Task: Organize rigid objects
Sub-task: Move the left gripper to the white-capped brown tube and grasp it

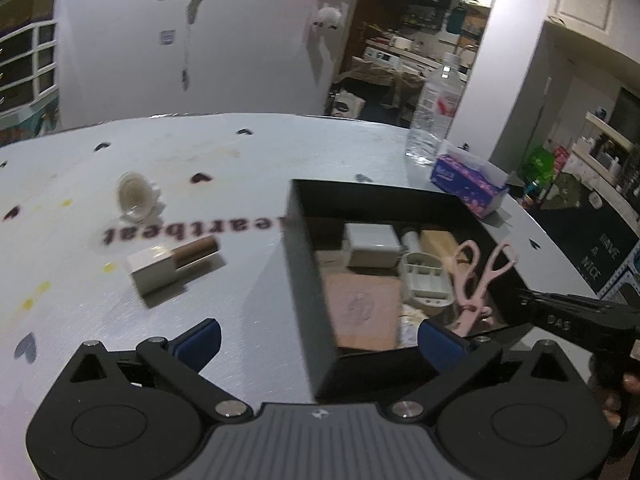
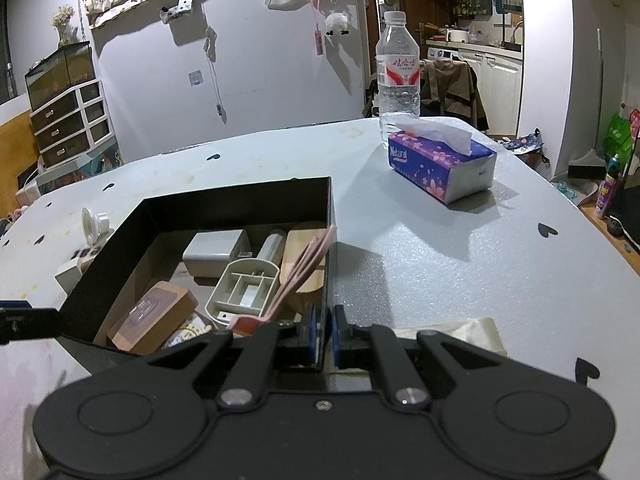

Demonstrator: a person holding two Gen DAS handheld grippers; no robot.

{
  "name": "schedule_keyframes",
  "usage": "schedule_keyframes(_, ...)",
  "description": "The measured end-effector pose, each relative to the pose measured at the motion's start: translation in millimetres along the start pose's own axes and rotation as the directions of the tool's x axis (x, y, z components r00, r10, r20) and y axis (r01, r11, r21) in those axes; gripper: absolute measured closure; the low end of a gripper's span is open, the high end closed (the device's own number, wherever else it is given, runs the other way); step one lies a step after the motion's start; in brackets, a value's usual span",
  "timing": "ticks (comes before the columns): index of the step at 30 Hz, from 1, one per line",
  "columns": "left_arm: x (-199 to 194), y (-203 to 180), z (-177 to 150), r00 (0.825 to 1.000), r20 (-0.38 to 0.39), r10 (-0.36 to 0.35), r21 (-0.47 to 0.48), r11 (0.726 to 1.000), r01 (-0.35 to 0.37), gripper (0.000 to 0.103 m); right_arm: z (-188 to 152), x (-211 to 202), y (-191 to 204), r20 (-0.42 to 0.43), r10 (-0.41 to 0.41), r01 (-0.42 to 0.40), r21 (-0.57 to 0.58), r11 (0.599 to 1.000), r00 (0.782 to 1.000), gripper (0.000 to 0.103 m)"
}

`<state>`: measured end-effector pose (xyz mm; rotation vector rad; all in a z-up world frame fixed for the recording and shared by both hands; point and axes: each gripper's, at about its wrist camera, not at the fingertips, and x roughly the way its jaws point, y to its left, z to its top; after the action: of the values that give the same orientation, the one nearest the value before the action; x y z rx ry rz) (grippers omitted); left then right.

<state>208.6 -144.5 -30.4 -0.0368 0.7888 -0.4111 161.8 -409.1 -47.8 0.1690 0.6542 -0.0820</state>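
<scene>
A black open box (image 1: 308, 264) sits on the pale table and holds pink scissors (image 1: 476, 280), a white divided tray (image 1: 424, 284), a white block (image 1: 370, 244) and a wooden-lidded case (image 2: 154, 316). My left gripper (image 1: 320, 340) is open wide at the box's near left corner, its blue pads clear of the walls. My right gripper (image 2: 325, 338) is shut on the box's right wall (image 2: 329, 264) at the near corner. Left of the box lie a white holder with a brown cylinder (image 1: 168, 266) and a small clear fluted cup (image 1: 136, 196).
A water bottle (image 2: 398, 76) and a purple tissue pack (image 2: 440, 162) stand at the table's far right. A folded cloth (image 2: 460, 334) lies beside my right gripper. The table edge (image 2: 592, 216) curves away on the right. Drawers (image 2: 68, 120) stand by the far wall.
</scene>
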Motion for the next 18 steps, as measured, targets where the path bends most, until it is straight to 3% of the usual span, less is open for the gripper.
schedule_keyframes(5,2,30,-2,0.998,0.004,0.059,-0.075,0.995,-0.059,0.000,0,0,1,-0.001,-0.004,0.004,-0.003,1.000,1.000,0.095)
schedule_keyframes(7,5,41,0,1.000,0.007,0.030,-0.107,0.994,-0.029,0.000,0,0,1,-0.003,-0.005,0.005,-0.003,1.000,1.000,0.095)
schedule_keyframes(10,10,52,8,0.995,0.006,0.097,-0.169,0.981,-0.095,0.000,0,0,1,-0.002,-0.004,0.004,-0.004,1.000,1.000,0.095)
schedule_keyframes(14,12,68,20,0.996,0.036,0.078,-0.239,0.969,-0.067,0.000,1,1,2,-0.005,-0.008,0.008,-0.012,1.000,1.000,0.095)
schedule_keyframes(18,21,80,34,0.989,0.066,0.130,-0.275,0.955,-0.108,0.009,0,1,2,-0.005,-0.007,0.007,-0.009,1.000,1.000,0.095)
